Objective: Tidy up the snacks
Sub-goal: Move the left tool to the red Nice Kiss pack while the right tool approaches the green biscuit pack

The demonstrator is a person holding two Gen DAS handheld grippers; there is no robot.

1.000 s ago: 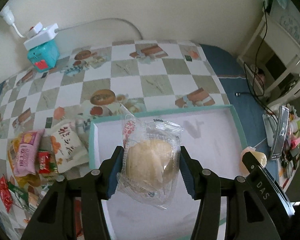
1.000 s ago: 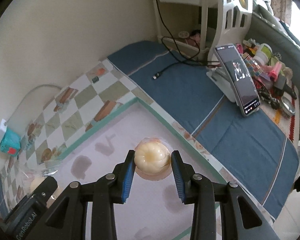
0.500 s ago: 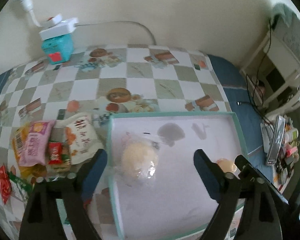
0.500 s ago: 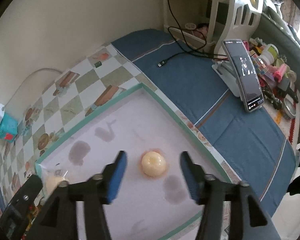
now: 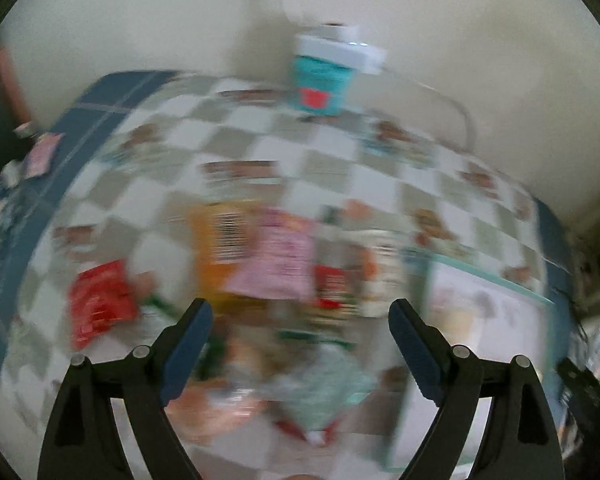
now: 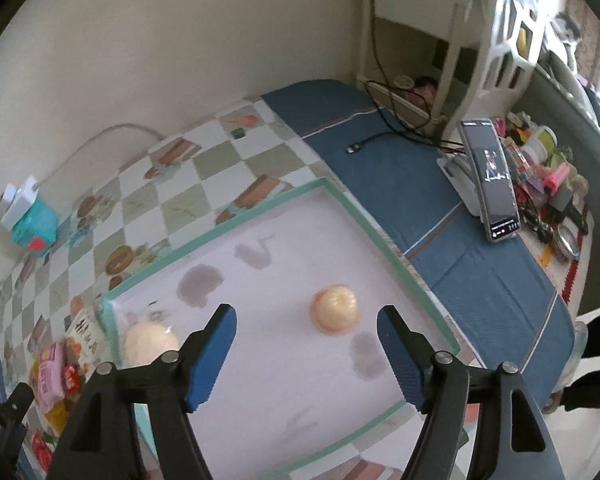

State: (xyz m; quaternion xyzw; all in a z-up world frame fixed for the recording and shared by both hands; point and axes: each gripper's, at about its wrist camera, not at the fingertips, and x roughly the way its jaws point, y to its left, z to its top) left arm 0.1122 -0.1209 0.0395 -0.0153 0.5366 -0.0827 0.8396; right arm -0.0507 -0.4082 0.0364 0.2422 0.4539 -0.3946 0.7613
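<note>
A white tray with a teal rim (image 6: 224, 227) lies on the checkered cloth. In it sit a wrapped pale bun (image 6: 150, 340) at the left end and a small round jelly cup (image 6: 335, 310) near the middle. My right gripper (image 6: 306, 330) is open and empty above the tray, the cup just beyond its jaws. My left gripper (image 5: 300, 324) is open and empty over a blurred pile of snack packets: pink (image 5: 280, 256), orange (image 5: 220, 240), red (image 5: 98, 300). The tray's rim (image 5: 480, 270) shows at the right in the left wrist view.
A teal box with a white power strip (image 6: 30, 216) stands by the wall, also in the left wrist view (image 5: 320, 80). A phone on a stand (image 6: 492, 180), a cable (image 6: 380, 136) and cluttered small items (image 6: 540, 168) lie on the blue cloth to the right.
Both grippers let go of their snacks, the bun and the jelly cup, in the tray and pulled back. The left gripper has swung left over the packet pile, blurring its view.
</note>
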